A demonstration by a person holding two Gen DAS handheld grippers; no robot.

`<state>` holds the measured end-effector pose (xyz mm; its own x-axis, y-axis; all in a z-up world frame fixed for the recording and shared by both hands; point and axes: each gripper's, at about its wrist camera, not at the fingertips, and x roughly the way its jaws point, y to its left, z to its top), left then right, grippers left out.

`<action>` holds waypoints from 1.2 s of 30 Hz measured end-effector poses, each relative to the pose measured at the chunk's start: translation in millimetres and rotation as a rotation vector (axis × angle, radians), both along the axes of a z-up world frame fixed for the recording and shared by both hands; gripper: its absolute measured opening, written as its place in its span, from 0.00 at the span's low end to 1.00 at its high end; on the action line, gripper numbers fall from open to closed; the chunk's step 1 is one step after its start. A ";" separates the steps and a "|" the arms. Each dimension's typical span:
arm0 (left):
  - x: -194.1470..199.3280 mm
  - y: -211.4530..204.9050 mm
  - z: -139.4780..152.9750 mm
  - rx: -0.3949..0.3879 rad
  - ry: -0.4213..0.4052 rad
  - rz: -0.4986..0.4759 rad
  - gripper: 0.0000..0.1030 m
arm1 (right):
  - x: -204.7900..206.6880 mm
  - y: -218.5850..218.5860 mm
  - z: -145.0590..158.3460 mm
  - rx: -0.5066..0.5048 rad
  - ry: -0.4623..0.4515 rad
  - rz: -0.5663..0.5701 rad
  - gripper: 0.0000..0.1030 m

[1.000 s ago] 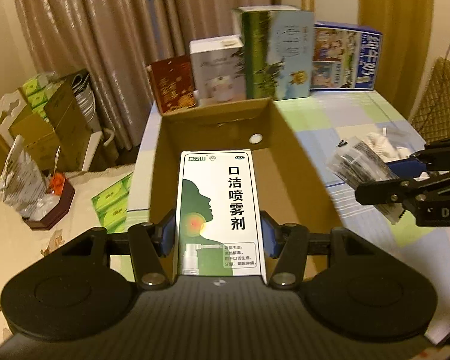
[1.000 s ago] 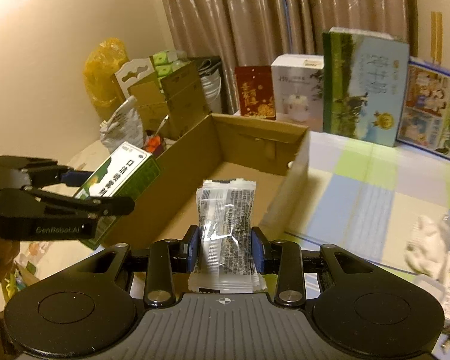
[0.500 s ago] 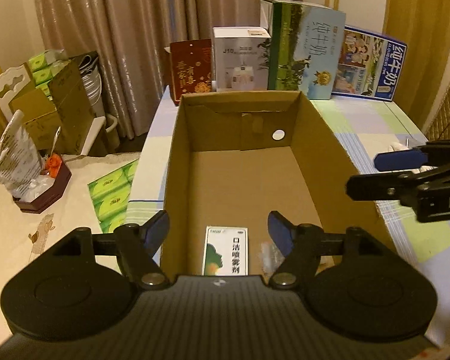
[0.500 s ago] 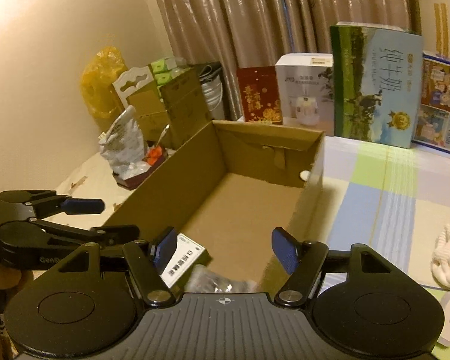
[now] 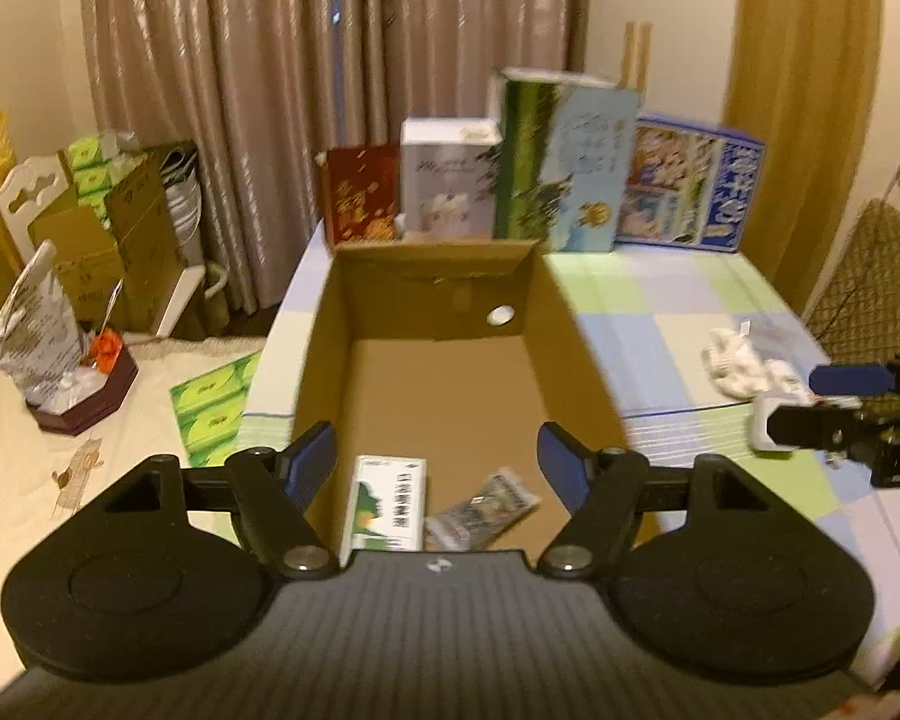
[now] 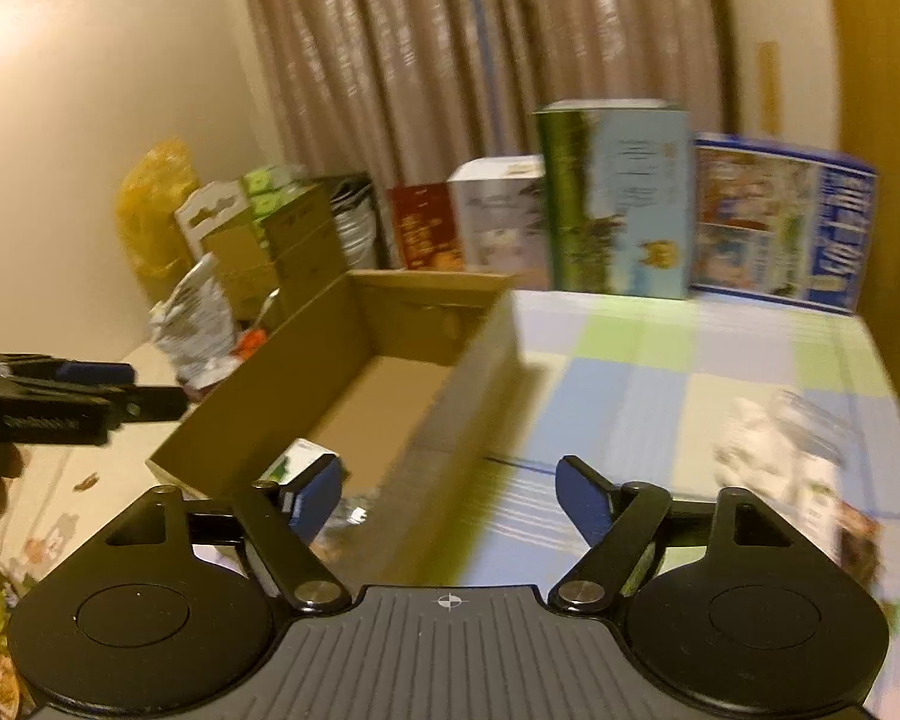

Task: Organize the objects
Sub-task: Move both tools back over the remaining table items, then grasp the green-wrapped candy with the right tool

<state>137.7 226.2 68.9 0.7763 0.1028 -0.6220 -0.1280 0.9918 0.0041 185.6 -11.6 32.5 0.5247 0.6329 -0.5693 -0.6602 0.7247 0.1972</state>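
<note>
An open cardboard box (image 5: 576, 348) stands on the table. Inside, at its near end, lie a green-and-white spray box (image 5: 387, 501) and a clear printed packet (image 5: 480, 510). My left gripper (image 5: 438, 459) is open and empty above the box's near end. My right gripper (image 6: 450, 489) is open and empty over the box's right wall (image 6: 450, 414), beside the table. The spray box (image 6: 297, 462) shows in the right wrist view too. The right gripper (image 5: 852, 414) appears at the right edge of the left wrist view.
White crumpled items (image 5: 744, 363) and small packets (image 6: 774, 468) lie on the checked tablecloth (image 5: 660, 324) right of the box. Tall cartons (image 5: 564, 168) stand along the table's back. Boxes and bags (image 5: 90, 240) crowd the floor at left.
Both grippers opened and dropped the spray box and the packet into the cardboard box. The right gripper has since swung right, toward the table; the left has pulled back a little.
</note>
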 end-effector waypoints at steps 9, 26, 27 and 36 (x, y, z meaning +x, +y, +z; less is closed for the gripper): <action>-16.6 -86.5 20.7 -0.016 -0.052 -0.132 0.80 | -28.8 -127.2 0.3 0.000 -0.016 -0.243 0.79; 26.9 -226.6 -43.7 -0.012 -0.004 -0.298 0.92 | -5.2 -222.1 -44.2 -0.020 0.016 -0.452 0.79; 31.6 -229.9 -49.6 -0.011 0.003 -0.298 0.92 | 0.9 -220.9 -49.1 -0.029 0.017 -0.447 0.79; 79.9 -253.4 -100.7 0.028 0.045 -0.338 0.92 | 61.1 -226.3 -86.7 -0.119 0.030 -0.423 0.68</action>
